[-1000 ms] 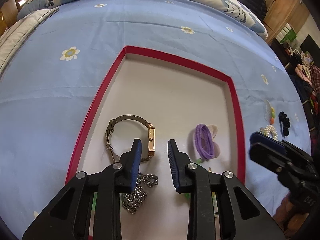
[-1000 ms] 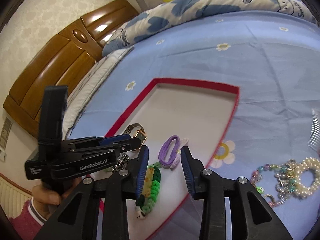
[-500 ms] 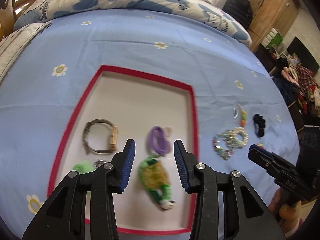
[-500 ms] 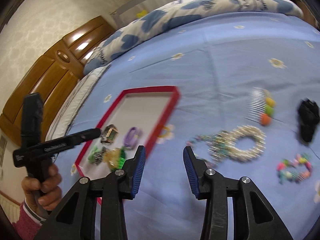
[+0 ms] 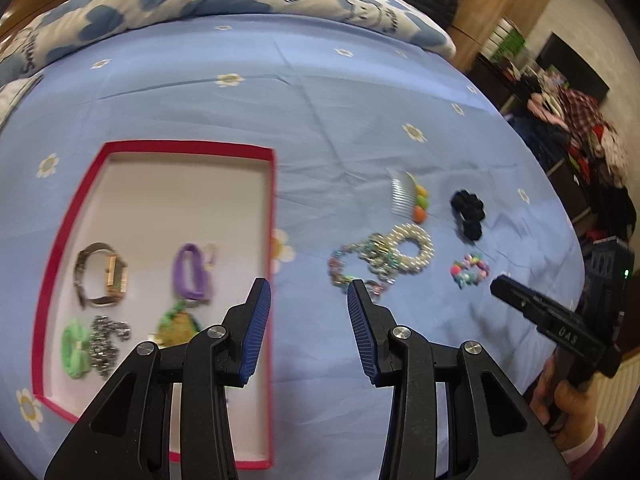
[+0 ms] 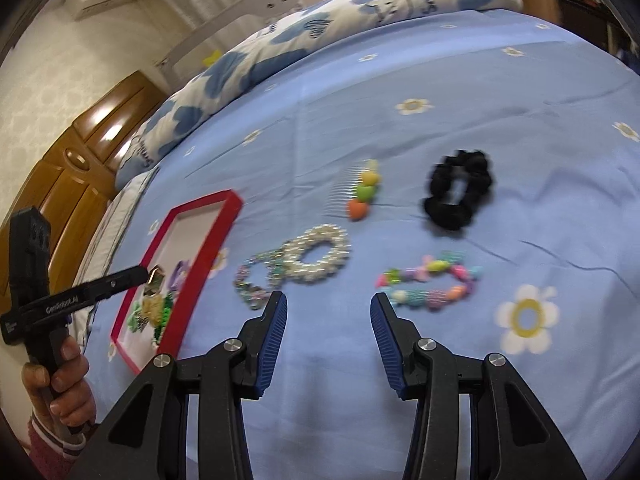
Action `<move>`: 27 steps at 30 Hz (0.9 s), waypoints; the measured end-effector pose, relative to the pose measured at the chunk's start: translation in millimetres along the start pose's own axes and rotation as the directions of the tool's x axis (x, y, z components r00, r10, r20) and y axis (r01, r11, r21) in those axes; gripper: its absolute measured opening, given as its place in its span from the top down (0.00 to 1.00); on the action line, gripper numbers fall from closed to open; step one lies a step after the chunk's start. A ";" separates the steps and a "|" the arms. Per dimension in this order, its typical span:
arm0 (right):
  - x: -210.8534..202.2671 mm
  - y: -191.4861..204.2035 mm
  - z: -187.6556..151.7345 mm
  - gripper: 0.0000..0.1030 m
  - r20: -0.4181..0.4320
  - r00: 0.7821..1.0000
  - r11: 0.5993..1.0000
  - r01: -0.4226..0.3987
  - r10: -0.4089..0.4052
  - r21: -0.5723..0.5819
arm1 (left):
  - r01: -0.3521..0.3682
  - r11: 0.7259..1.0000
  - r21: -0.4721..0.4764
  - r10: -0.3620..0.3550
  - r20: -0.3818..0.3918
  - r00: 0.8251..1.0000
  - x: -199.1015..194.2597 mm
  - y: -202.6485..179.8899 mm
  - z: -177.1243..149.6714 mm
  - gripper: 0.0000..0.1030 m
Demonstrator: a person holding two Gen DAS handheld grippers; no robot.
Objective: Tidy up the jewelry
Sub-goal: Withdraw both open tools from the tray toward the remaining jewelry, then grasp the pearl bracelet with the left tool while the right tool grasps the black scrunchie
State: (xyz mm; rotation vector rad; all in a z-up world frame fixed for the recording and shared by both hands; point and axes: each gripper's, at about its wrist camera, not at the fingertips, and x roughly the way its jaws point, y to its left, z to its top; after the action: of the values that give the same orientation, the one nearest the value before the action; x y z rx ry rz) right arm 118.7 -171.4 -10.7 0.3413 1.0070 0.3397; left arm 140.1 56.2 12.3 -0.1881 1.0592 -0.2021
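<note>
A red-rimmed tray (image 5: 272, 216) (image 6: 212, 240) lies on the blue bedsheet and holds a watch (image 5: 102, 274), a purple hair tie (image 5: 191, 271), a silver chain (image 5: 106, 338), a green tie (image 5: 74, 348) and a green-yellow braid (image 5: 178, 322). To its right on the sheet lie a pearl bracelet (image 5: 412, 248) (image 6: 320, 252), a beaded bracelet (image 5: 352, 268) (image 6: 256, 280), a comb clip (image 5: 408, 196) (image 6: 356, 192), a black scrunchie (image 5: 468, 212) (image 6: 458, 188) and a colourful bead bracelet (image 5: 470, 270) (image 6: 430, 284). My left gripper (image 5: 308, 312) is open and empty above the tray's right rim. My right gripper (image 6: 328, 324) is open and empty, just short of the bracelets.
A blue-and-white quilt (image 5: 240, 0) is bunched along the far side of the bed. A wooden wardrobe (image 6: 80, 160) stands to the left. Clothes and furniture (image 5: 580, 140) crowd the right side beyond the bed edge.
Both grippers have pulled up and swung right, away from the tray and towards the loose jewelry on the sheet. Both jaws have opened wider.
</note>
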 end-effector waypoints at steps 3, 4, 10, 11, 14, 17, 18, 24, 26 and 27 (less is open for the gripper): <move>-6.3 -12.7 0.5 0.55 0.014 1.000 1.000 0.010 -0.010 0.024 | 0.011 1.000 0.025 -0.011 -0.014 1.000 5.5 -14.6 -0.6 0.63; -7.6 -15.1 0.6 0.55 0.017 1.000 1.000 0.013 -0.013 0.029 | 0.017 0.999 0.032 -0.016 -0.019 1.000 7.5 -19.1 -0.7 0.63; -12.0 -29.9 4.9 0.55 0.032 0.999 0.998 0.032 -0.034 0.051 | 0.047 0.995 0.088 -0.043 -0.046 0.998 18.9 -48.9 0.9 0.63; -11.9 -32.2 6.2 0.55 0.032 0.999 0.998 0.035 -0.037 0.051 | 0.049 0.994 0.101 -0.044 -0.050 0.998 21.0 -54.7 1.5 0.63; -10.1 -38.8 11.4 0.55 0.035 0.998 0.998 0.043 -0.045 0.050 | 0.062 0.989 0.137 -0.054 -0.059 0.997 28.2 -71.2 4.0 0.63; -6.8 -46.3 18.7 0.55 0.034 0.998 0.997 0.048 -0.050 0.053 | 0.099 0.981 0.166 -0.085 -0.088 0.993 39.3 -85.9 7.7 0.63; -5.9 -48.3 20.8 0.55 0.034 0.998 0.997 0.048 -0.050 0.055 | 0.102 0.978 0.181 -0.086 -0.093 0.992 43.8 -91.5 9.2 0.63; 3.4 -60.8 40.5 0.55 0.040 0.997 0.996 0.063 -0.066 0.055 | 0.118 0.962 0.246 -0.084 -0.145 0.986 73.8 -118.7 17.2 0.63; 7.4 -64.3 44.7 0.55 0.038 0.997 0.996 0.068 -0.071 0.057 | 0.110 0.957 0.270 -0.067 -0.164 0.984 84.9 -125.4 19.2 0.63; 10.0 -66.6 47.0 0.55 0.037 0.997 0.996 0.069 -0.071 0.060 | 0.103 0.954 0.281 -0.056 -0.170 0.984 89.5 -128.0 19.8 0.63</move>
State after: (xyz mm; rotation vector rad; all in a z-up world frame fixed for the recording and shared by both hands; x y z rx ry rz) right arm 172.1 -232.4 -23.8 0.3637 0.9895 0.2393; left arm 190.5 -89.0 -21.7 0.0505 1.1688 -0.4484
